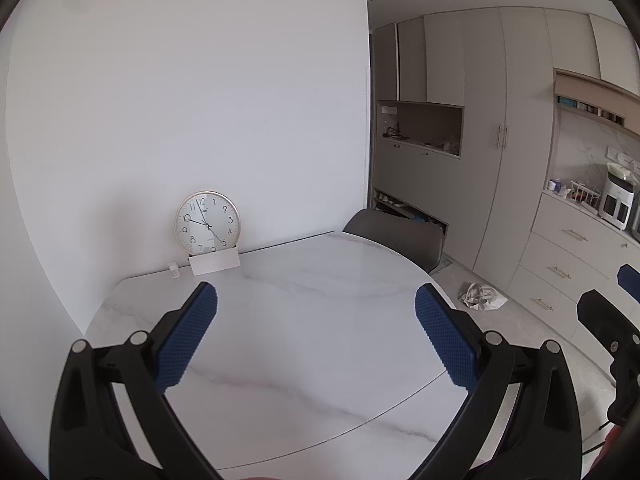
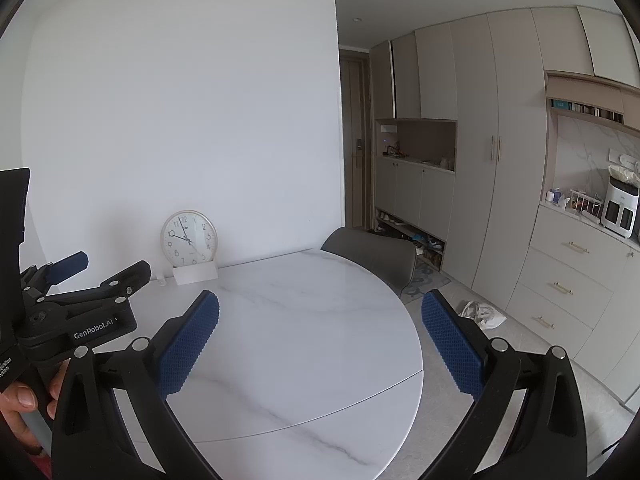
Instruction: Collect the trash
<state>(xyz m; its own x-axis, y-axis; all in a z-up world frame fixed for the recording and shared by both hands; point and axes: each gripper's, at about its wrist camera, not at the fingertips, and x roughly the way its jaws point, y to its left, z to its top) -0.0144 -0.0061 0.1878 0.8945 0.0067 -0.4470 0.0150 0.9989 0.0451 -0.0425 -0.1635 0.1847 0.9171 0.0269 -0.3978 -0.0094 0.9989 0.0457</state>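
Beyond table edge [image 2: 416, 344], crumpled trash [image 2: 482, 314].

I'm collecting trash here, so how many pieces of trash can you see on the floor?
1: a crumpled white plastic bag on the floor, right of the marble table, before the drawers. The table may hide more.

Your left gripper [image 1: 316, 304] and right gripper [image 2: 320, 312] hang side by side over the near half of the round white marble table [image 1: 312, 320], both spread wide with nothing between their fingers. At the table's far edge, against the wall, the round gold-rimmed wall clock [image 1: 207, 222] stands behind a small white card [image 1: 215, 263], and the grey upholstered chair [image 1: 396, 238] sits beyond the table's far right rim. To your right, off the table, the crumpled white plastic bag [image 1: 482, 297] lies on the floor between the chair and the beige drawer cabinets [image 1: 560, 276].
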